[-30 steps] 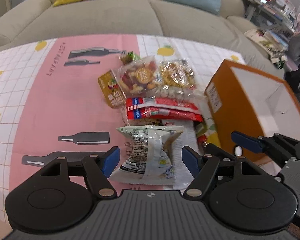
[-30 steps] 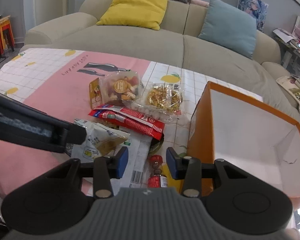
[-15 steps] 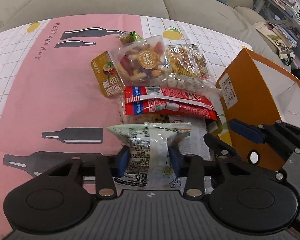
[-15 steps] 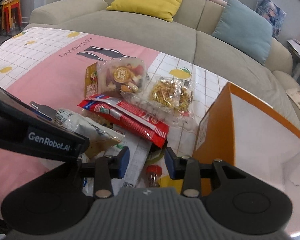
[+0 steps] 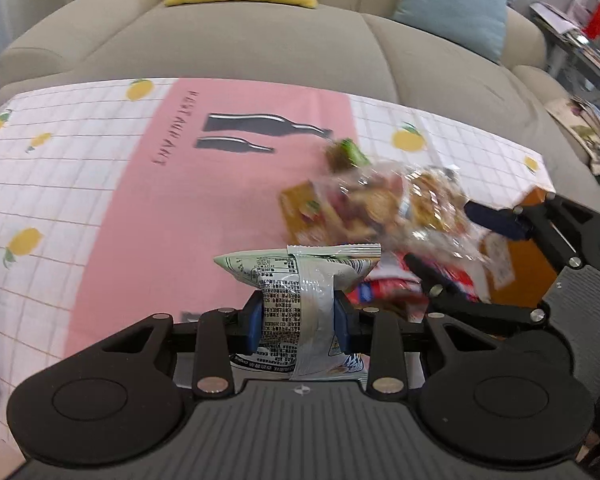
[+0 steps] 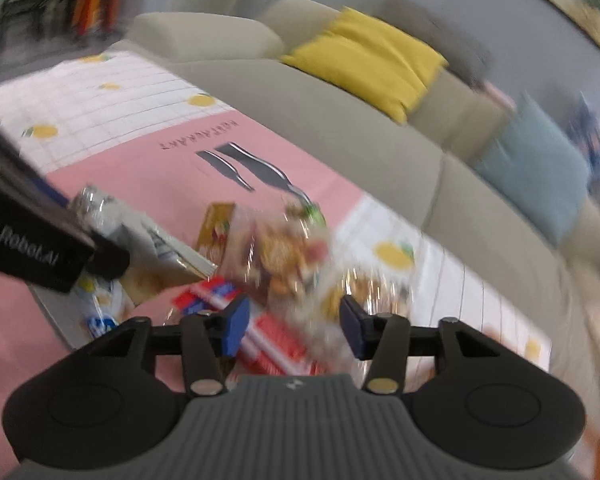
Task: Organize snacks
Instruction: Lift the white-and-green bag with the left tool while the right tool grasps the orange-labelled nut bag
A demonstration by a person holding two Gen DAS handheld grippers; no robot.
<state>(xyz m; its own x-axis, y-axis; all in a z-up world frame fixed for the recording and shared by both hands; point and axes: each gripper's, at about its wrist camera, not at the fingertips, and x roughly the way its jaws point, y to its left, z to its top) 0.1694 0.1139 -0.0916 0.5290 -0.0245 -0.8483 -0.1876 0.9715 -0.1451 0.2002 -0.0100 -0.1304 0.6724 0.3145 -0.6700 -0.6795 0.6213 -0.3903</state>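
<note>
Since a second ago, closed in from wide apart: left gripper [image 5: 298, 326] now pinching the pale green snack packet [image 5: 300, 292], lifted off the pink tablecloth [image 5: 172, 240]. Right gripper [image 6: 294, 330] opening, nothing pressed, over the blurred red packet [image 6: 276, 340]. Beyond, orange box [image 5: 528, 268] and sofa [image 5: 236, 44].

The worktop [image 5: 100, 184] carried a cloth, pink in the centre, white-checked with lemons at both sides. At its right lay clustered snack packets [image 5: 380, 208], a red packet [image 5: 384, 288] nearest, beside an orange box [image 5: 528, 264].
</note>
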